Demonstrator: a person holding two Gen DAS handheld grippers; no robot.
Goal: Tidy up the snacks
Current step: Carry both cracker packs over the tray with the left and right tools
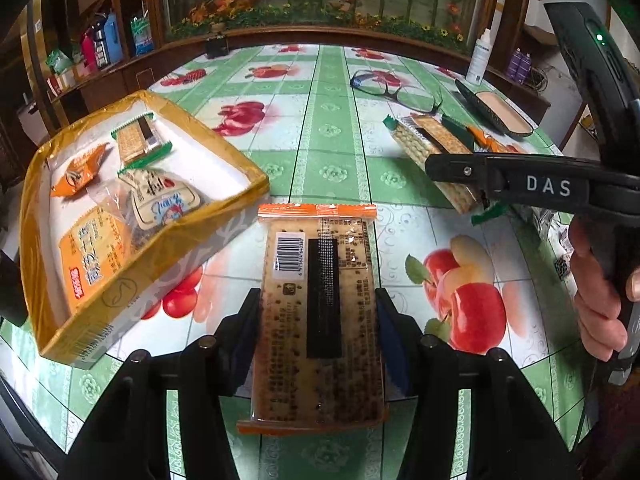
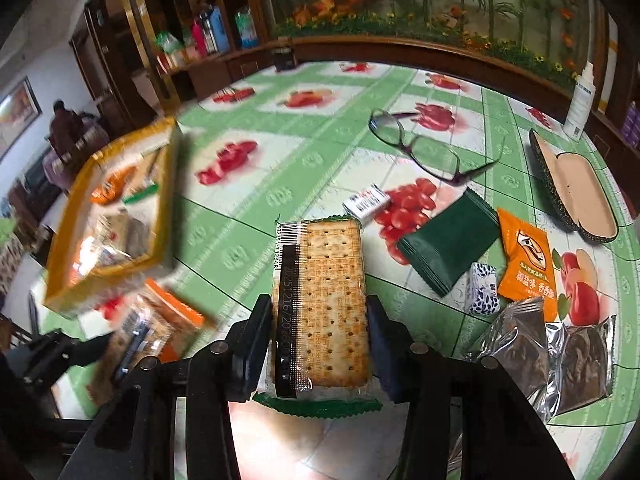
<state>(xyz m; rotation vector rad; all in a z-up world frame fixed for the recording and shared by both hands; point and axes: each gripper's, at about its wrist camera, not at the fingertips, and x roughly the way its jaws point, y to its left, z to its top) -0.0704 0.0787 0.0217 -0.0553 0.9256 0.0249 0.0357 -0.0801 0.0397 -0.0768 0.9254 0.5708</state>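
Orange-edged cracker pack (image 1: 320,312) pinched in left gripper (image 1: 318,336), green-edged pack (image 2: 320,304) in right gripper (image 2: 316,340); box (image 2: 116,216) blurred.

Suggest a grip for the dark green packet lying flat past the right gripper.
The dark green packet lies flat and thin on the tablecloth, corners pointing outward. Probably best to come from above and pinch across its near crimped edge, the free side facing the right gripper, which is shut on a cracker pack.

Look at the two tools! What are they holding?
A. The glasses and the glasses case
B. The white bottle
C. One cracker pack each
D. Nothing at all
C: the left tool clamps an orange-edged cracker pack, and the right tool clamps a green-edged cracker pack.
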